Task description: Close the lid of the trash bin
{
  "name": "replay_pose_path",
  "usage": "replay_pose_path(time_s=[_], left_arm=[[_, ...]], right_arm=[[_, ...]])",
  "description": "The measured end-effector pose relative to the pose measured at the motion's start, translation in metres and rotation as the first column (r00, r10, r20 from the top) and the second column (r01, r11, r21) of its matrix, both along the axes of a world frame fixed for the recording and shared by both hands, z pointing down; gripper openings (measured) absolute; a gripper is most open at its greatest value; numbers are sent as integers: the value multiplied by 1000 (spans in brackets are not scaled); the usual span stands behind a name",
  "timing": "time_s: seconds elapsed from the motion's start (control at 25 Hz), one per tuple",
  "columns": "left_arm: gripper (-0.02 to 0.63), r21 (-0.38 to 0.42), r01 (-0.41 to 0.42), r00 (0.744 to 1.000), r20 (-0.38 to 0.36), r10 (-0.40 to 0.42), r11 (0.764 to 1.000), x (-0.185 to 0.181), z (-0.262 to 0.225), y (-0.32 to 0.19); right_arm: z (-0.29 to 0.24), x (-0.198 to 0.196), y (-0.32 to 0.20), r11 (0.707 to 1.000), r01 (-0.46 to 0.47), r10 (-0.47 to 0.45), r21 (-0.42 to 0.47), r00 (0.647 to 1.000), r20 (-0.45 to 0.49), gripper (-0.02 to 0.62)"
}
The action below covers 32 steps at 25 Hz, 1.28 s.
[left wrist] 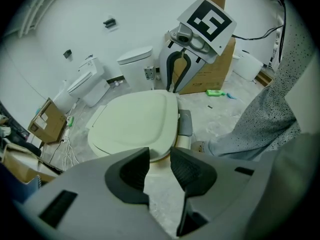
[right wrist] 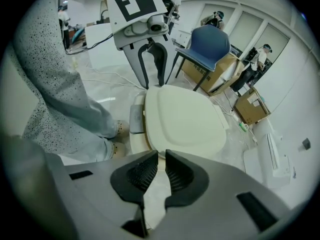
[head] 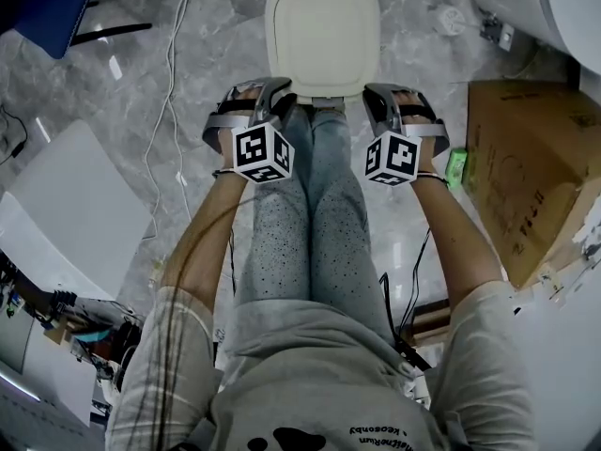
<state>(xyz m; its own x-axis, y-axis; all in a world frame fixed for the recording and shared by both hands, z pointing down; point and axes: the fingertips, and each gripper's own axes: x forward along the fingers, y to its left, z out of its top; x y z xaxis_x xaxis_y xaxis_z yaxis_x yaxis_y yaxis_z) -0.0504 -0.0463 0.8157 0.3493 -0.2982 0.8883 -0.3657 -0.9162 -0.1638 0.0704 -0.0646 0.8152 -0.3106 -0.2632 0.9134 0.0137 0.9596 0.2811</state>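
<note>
As lid (left wrist: 132,121) sits just ahead, left claw (left wrist: 159,156) gaping, right claw (right wrist: 161,159) narrowly apart, both empty: press down evenly.

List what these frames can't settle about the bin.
- Bin's inside: every view, covered by the lid.
- Lid's near rim: left gripper view, mostly behind the fingers.
- Bin body: head view, under the lid.
- People in the background: right gripper view, too small.

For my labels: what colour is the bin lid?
The lid is plain pale cream; the head view shows it best.
</note>
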Motion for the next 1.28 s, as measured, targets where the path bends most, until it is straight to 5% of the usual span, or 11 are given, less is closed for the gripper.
replay_pose_path(time_s=[1.28], left_arm=[[127, -213, -22, 1000, 16, 26, 977, -1, 21, 2]], right_arm=[[24, -4, 3, 977, 136, -163, -163, 973, -167, 66]])
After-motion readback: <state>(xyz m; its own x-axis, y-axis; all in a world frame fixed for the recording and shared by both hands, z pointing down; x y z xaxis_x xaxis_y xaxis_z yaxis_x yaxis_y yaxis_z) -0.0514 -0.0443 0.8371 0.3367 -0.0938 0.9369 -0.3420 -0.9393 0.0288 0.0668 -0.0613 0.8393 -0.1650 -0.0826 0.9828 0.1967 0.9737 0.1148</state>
